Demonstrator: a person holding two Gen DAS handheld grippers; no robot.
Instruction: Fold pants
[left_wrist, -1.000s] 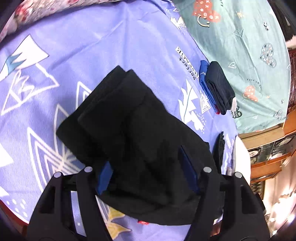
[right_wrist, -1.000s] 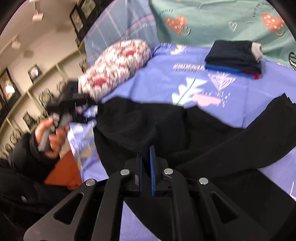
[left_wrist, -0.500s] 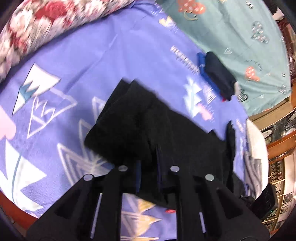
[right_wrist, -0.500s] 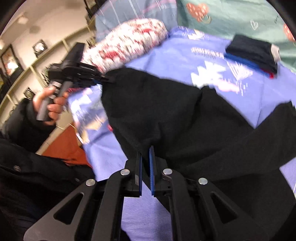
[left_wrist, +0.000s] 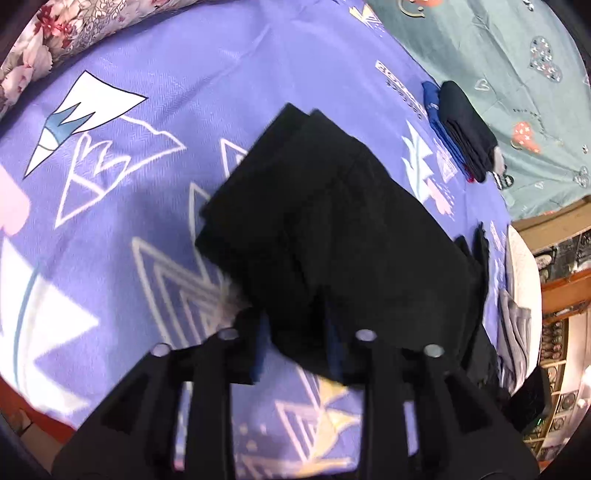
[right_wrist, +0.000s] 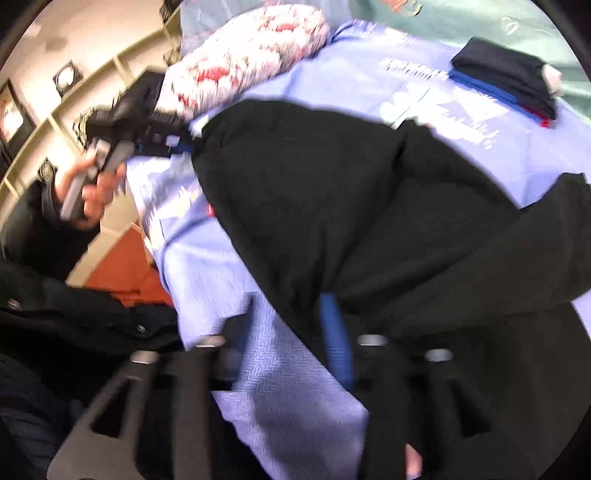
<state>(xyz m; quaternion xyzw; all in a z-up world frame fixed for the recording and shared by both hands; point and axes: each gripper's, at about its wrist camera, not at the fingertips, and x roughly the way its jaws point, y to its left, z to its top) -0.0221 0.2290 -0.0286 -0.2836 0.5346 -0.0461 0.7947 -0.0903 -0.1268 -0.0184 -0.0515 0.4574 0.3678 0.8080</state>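
Left gripper (left_wrist: 295, 347): jaws have just been opening, now parted; the near edge of the black pants (left_wrist: 332, 236) lies between them, pads apparently not pressing.
Right gripper (right_wrist: 284, 347): jaws have just been opening; cloth lies against the blue pad (right_wrist: 334, 332), grip released.
Pants: doubled over on the purple sheet (left_wrist: 129, 184), near the bed's front edge.
Step in hand: laying down the fold.
Method: withdraw both grippers straight back, low, so pads do not drag the top layer; check edges align.
Surroundings: folded clothes stack (left_wrist: 465, 133) well apart.
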